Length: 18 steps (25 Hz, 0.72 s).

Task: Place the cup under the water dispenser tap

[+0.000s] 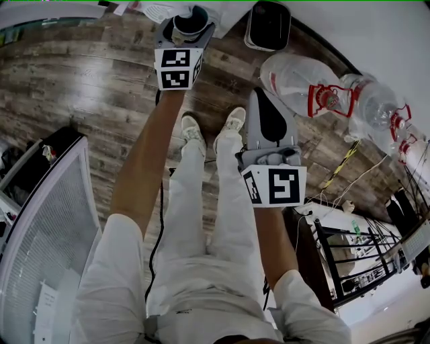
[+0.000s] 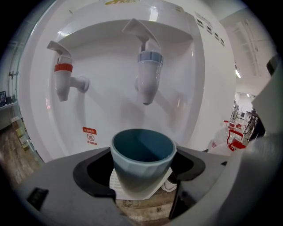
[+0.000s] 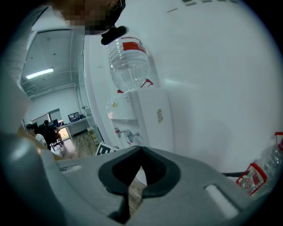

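A blue-grey cup hangs upright, with my left gripper shut on its sides between the black pads. It sits close in front of the white water dispenser, below and slightly nearer than the blue tap. The red tap is further left. From the head view the cup shows from above in the left gripper at the top edge. My right gripper hangs back at the middle, shut and empty. The dispenser with its bottle stands ahead of it.
Large clear water bottles with red handles lie on the wooden floor at the right, by the wall. A black box stands near the dispenser. A white mesh cabinet is at the left, a black rack at the lower right.
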Tool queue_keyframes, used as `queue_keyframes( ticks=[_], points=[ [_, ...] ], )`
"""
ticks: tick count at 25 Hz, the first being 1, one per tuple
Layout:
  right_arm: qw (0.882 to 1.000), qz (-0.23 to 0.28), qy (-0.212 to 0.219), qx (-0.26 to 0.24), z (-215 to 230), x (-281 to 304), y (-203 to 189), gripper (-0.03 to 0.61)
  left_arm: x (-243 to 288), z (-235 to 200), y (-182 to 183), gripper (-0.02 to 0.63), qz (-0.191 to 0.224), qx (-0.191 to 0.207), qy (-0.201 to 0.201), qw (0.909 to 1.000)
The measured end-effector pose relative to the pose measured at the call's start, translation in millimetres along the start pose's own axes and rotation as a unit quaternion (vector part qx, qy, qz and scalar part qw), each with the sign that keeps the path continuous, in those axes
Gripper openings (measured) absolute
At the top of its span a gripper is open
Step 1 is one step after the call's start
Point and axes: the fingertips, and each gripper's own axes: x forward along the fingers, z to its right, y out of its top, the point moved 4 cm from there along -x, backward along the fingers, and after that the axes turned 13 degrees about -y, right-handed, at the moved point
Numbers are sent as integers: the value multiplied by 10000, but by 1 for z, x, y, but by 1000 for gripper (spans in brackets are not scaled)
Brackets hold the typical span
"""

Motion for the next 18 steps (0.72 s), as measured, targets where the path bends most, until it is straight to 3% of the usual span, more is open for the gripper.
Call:
queue_keyframes(
  ticks=[12,18],
  points=[
    [10000,-31,-67,-11,7,2,-5,-2,3,-3,-2,385,-188,399,42,9990],
    [10000,-40,-64,3,6,4,-3,-1,-3,-2,-4,376,-332,202,-79,9992]
  ],
)
